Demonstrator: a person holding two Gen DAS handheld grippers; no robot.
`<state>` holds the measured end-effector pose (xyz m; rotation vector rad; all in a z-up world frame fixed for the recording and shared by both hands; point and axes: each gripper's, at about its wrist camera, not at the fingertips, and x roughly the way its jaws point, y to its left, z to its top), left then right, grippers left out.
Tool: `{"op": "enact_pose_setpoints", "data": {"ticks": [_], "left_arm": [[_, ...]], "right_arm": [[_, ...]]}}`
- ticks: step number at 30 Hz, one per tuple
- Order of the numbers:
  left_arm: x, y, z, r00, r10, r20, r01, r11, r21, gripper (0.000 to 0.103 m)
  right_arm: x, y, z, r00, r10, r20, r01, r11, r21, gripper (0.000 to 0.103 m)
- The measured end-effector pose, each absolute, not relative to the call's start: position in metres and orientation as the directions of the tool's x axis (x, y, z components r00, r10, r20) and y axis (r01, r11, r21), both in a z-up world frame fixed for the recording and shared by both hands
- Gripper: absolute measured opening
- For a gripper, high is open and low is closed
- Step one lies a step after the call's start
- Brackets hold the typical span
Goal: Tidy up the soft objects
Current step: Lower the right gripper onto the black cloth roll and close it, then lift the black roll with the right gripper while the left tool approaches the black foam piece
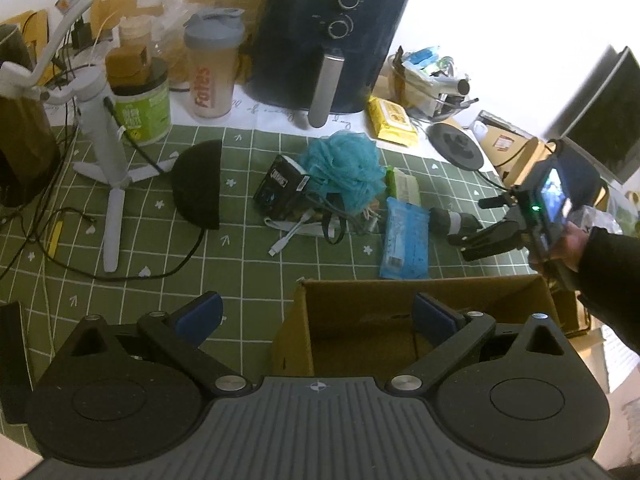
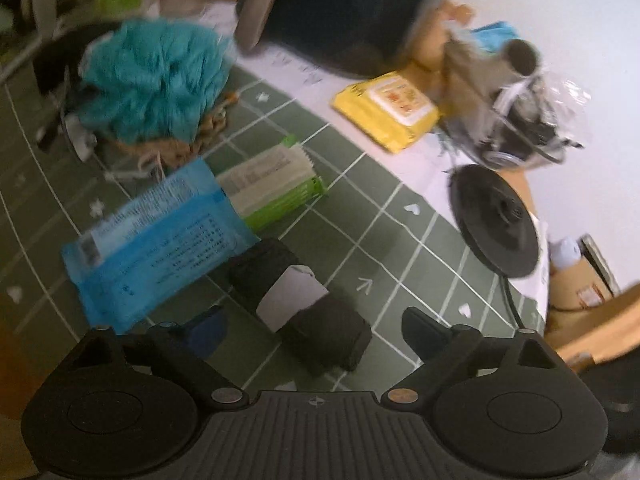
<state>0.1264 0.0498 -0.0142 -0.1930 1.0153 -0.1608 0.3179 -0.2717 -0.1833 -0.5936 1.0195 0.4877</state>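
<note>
A black rolled cloth with a white band (image 2: 300, 300) lies on the green grid mat (image 2: 360, 208), between the fingers of my right gripper (image 2: 316, 332). That gripper is open and its pads stand clear of the roll. Beside the roll lie a blue wipes pack (image 2: 160, 240), a green tissue pack (image 2: 276, 188) and a teal bath loofah (image 2: 152, 80). In the left wrist view my left gripper (image 1: 316, 316) hangs open and empty over the near edge of an open cardboard box (image 1: 400, 286). The right gripper (image 1: 460, 246) reaches the roll (image 1: 452, 220) from the right.
A dark air fryer (image 1: 328, 40), a shaker bottle (image 1: 212, 68) and jars stand at the back. A white tripod (image 1: 108, 152), a black half-round pad (image 1: 198, 184), cables and a small black box (image 1: 280, 188) lie on the mat. A yellow wipes pack (image 2: 388, 108) and a black disc (image 2: 496, 220) lie right.
</note>
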Motion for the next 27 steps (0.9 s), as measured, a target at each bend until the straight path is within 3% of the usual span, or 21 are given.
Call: {"op": "enact_pose_setpoints", "data": {"ticks": [3,7,9,20,27], "left_arm": [[0.124,0.053,-0.013,0.521,-0.225,-0.823,0.034,0.969,-0.243,0.103],[0.123,0.059,-0.014,0.523,-0.219,-0.824,0.016,0.969,-0.247,0.103],[0.123,0.063,-0.015,0.522,-0.219,-0.824,0.008,0.968,-0.252,0.103],[0.131,0.073,-0.013,0.535,-0.236,-0.811,0.011,0.962,-0.273,0.103],[0.143,0.076,-0.006,0.567,-0.242,-0.788,0.043,0.963,-0.265,0.103]], "right_arm": [[0.328,-0.267,-0.196,0.420,0.083,-0.904,-0.643,0.729,-0.232,0.079],[0.344,-0.271,-0.201,0.389,0.118,-0.914,-0.593,0.791,-0.150,0.074],[0.351,-0.275,-0.202,0.369,0.141,-0.918,-0.557,0.825,-0.097,0.060],[0.362,-0.293,-0.204,0.303,0.190,-0.934,-0.423,0.905,0.047,0.054],[0.357,-0.286,-0.203,0.243,0.215,-0.946,-0.483,0.872,0.074,0.047]]}}
